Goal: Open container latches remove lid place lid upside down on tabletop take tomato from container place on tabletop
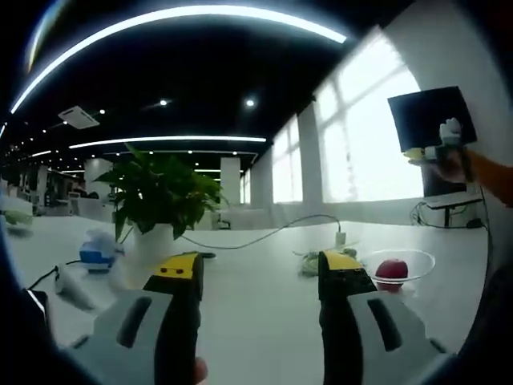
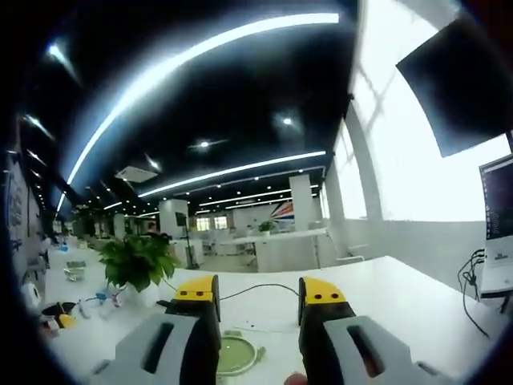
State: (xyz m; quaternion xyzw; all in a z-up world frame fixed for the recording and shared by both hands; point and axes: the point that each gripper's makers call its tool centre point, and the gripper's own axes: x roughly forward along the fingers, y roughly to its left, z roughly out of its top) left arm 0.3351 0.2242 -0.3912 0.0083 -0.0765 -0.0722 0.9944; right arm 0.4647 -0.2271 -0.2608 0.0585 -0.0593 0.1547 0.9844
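- Office ceiling lights are streaking over a long white bench (image 1: 264,313), with bright windows running along its far edge.
- Left gripper (image 1: 260,269) is hovering above the bench with its jaws standing wide apart and nothing between them.
- Right gripper (image 2: 257,293) is likewise hanging wide and empty above the bench.
- Tomato (image 1: 391,269) is sitting in a clear container (image 1: 398,265) toward the right edge of the bench in the left gripper view, just beyond that gripper's right jaw.
- Lid (image 2: 235,354) is lying flat on the bench between the right gripper's jaws in its view, round and greenish; which face is up I cannot tell at this blur.
- Container is looking open already, so the tomato is probably the piece left to lift.
- Tomato is likely to handle as light, smooth and easily bruised: it is asking for a gentle pinch across its widest part, from above, clear of the thin container rim.
- Plant (image 1: 159,196) in a white pot is standing near the bench's left side.
- Writing is not readable anywhere; a monitor (image 2: 498,228) at the right edge is showing text too small to make out.
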